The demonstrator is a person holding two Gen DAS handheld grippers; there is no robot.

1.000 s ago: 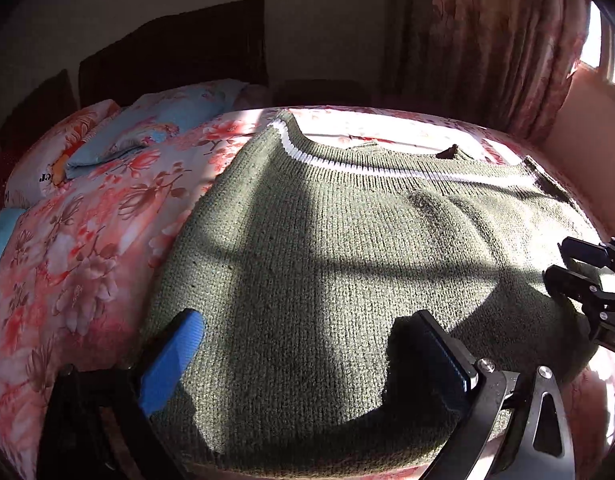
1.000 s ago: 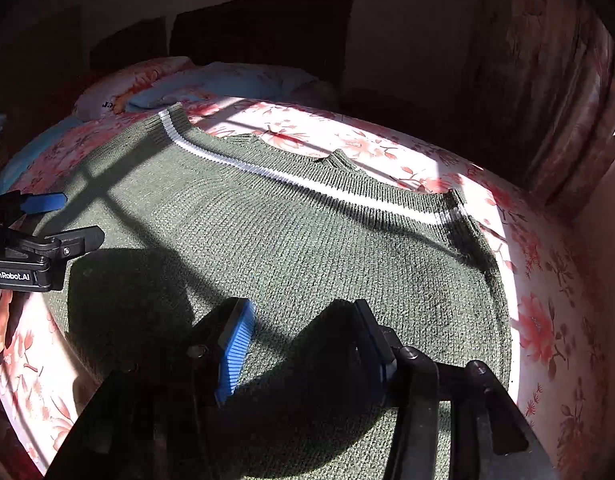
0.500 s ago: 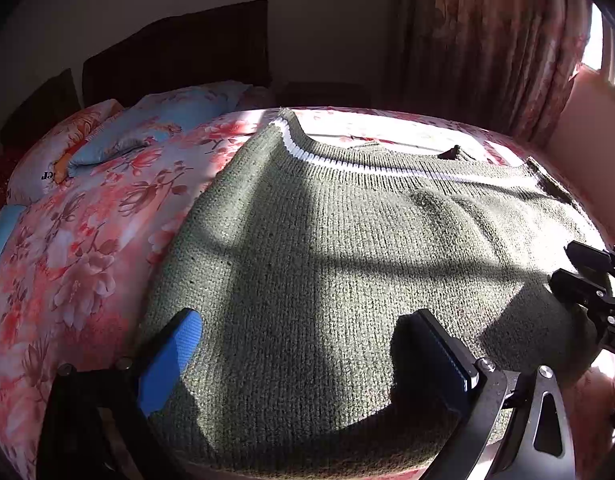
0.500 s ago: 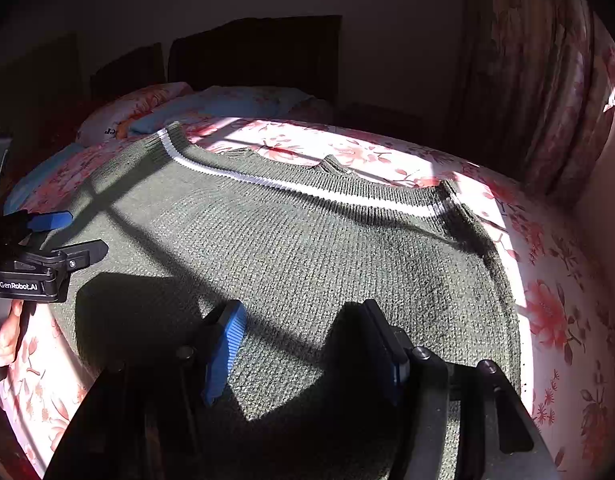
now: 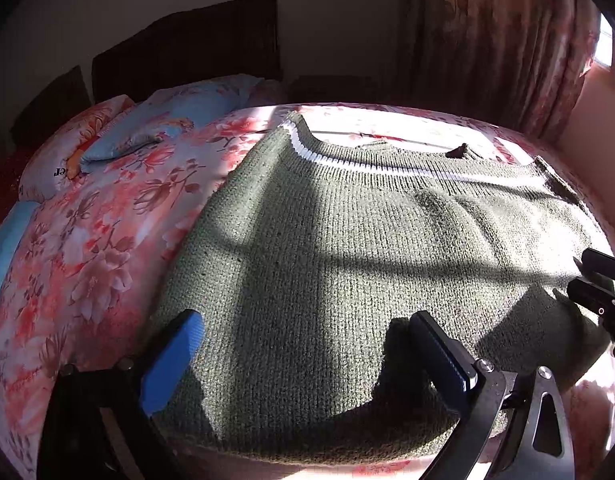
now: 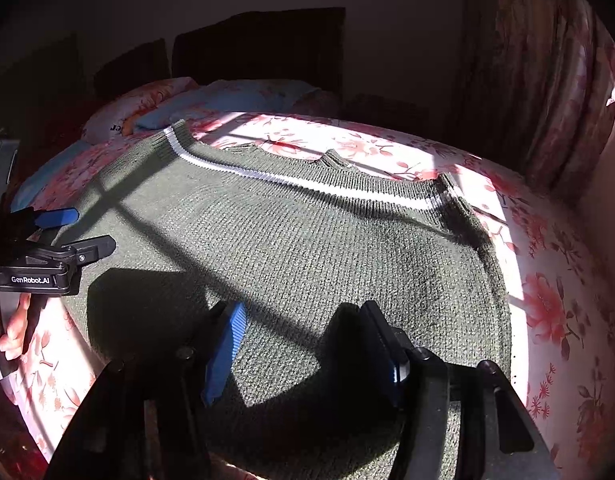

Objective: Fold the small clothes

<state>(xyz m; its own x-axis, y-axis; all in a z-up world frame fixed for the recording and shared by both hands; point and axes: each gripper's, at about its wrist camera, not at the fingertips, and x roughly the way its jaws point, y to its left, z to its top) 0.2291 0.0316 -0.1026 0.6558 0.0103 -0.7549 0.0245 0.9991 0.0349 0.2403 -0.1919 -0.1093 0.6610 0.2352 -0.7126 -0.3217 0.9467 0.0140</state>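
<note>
A dark green knit sweater [image 5: 327, 240] [image 6: 307, 248] lies spread flat on the bed, its white-striped ribbed band [image 6: 291, 180] at the far side. My left gripper [image 5: 307, 344] stands open over the sweater's near left edge, with knit under it and nothing pinched between the blue pads. In the right wrist view the left gripper [image 6: 91, 230] shows at the left, open. My right gripper [image 6: 305, 340] is open over the near right part of the sweater, its pads apart with nothing pinched. From the left wrist view only the right gripper's [image 5: 581, 272] tips show, at the right edge.
The floral pink bedsheet [image 5: 87, 260] surrounds the sweater. Pillows [image 5: 167, 120] and a dark headboard [image 5: 187, 52] lie at the far left. A curtain [image 5: 507, 40] hangs at the far right. A person's hand [image 6: 11, 332] holds the left gripper's handle.
</note>
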